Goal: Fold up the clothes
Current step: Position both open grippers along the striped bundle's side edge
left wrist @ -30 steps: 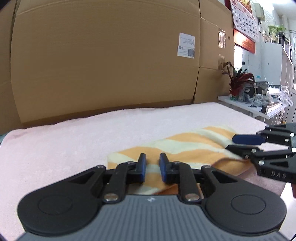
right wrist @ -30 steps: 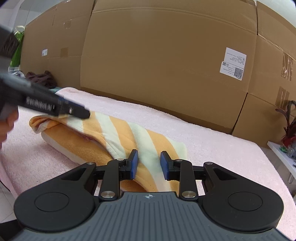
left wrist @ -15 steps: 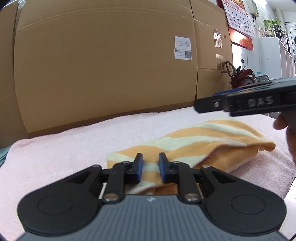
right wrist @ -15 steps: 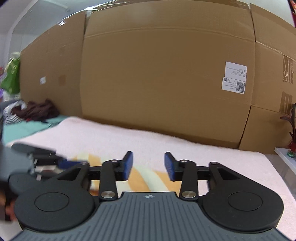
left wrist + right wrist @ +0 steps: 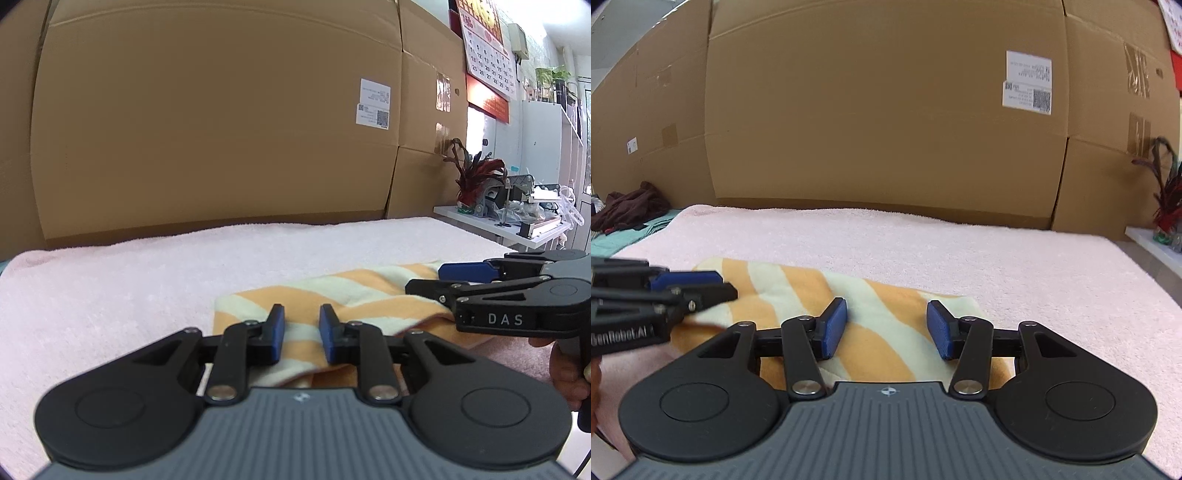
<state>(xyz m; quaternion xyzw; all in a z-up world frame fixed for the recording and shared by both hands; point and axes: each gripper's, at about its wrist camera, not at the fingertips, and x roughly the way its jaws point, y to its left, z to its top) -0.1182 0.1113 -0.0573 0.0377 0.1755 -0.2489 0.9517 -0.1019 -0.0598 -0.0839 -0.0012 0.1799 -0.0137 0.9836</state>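
We find the striped cloth (image 5: 332,291) folded, lying on the pink towel (image 5: 147,266) near its front edge; left gripper (image 5: 302,328) hovers over one end, jaws narrowly apart, nothing clenched, likely ready to pinch the fold; right gripper (image 5: 886,328) over the other end, released, its jaws having just been opening with only cloth lying beneath them. Legible: "DAS" on the right gripper; the box label (image 5: 1028,83) is too small to read.

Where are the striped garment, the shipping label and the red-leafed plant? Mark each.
striped garment (image 5: 886,317), right wrist view, middle of its top layer.
shipping label (image 5: 373,103), left wrist view, label's centre.
red-leafed plant (image 5: 476,177), left wrist view, its red leaves.
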